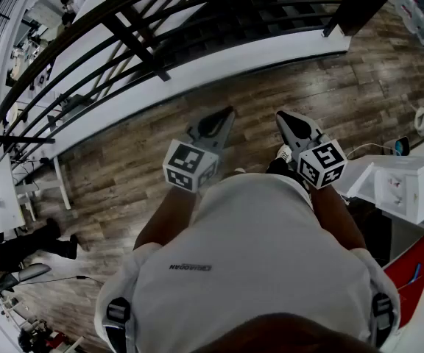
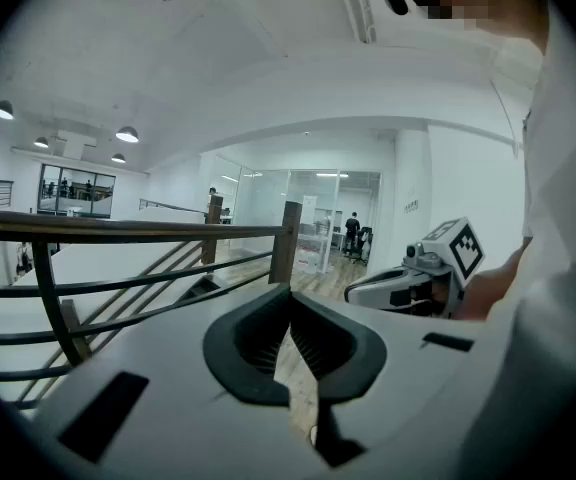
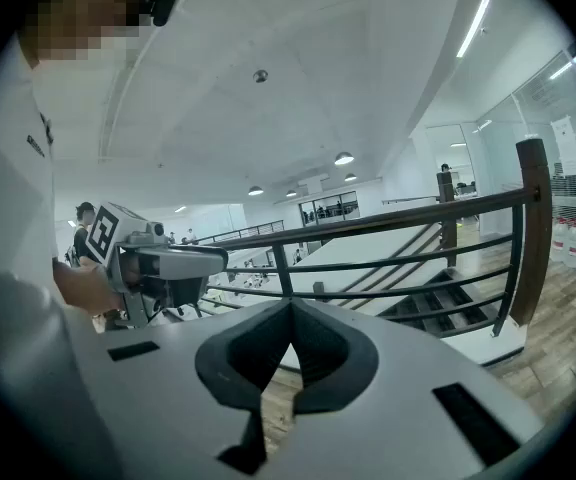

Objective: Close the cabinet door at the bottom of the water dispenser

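Observation:
No water dispenser or cabinet door shows in any view. I hold both grippers close in front of my chest, side by side and pointing slightly down over the wooden floor (image 1: 271, 94). The left gripper (image 1: 224, 118) is shut with nothing between its jaws; in its own view the jaw tips (image 2: 290, 300) meet against the railing behind. The right gripper (image 1: 285, 120) is also shut and empty, its tips (image 3: 288, 308) touching. Each gripper shows in the other's view: the right gripper (image 2: 418, 280) and the left gripper (image 3: 163, 261).
A dark railing (image 1: 142, 39) with a stairwell behind it runs across ahead of me. At my right stand a white box (image 1: 407, 186) on a white surface and a red panel (image 1: 414, 267). A cable and small devices (image 1: 402, 145) lie on the floor there.

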